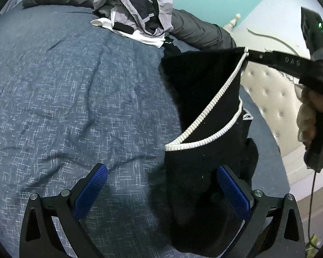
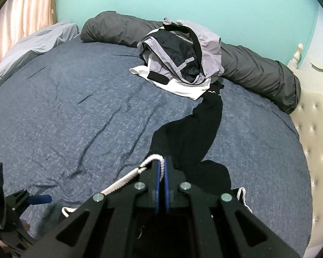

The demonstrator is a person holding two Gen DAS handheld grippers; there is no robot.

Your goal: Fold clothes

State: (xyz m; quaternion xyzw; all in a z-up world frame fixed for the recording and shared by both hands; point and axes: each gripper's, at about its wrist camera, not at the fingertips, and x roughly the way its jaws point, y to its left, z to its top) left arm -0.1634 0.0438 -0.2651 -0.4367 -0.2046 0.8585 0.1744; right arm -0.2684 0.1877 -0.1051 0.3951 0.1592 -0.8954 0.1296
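A black garment [image 1: 204, 99] with white ribbed trim hangs over the blue bedspread [image 1: 64, 86]. My right gripper [image 1: 246, 53] holds its top edge from the upper right, a person's hand behind it. In the right wrist view the right gripper [image 2: 162, 167] is shut on the white trim, and the black garment [image 2: 196, 124] trails across the bed toward the clothes pile. My left gripper [image 1: 162, 185] stands wide open, low in its view. The hanging cloth's lower part sits between its blue pads [image 1: 232, 193], close to the right one and not pinched. One of the left gripper's fingers [image 2: 41, 198] shows at the lower left.
A pile of grey, black and white clothes [image 2: 178, 58] lies at the far side of the bed, against a long dark grey bolster [image 2: 258, 71]. A cream tufted headboard [image 2: 316, 139] borders the right. A pale sheet [image 2: 32, 45] is bunched at the far left. The wall is teal.
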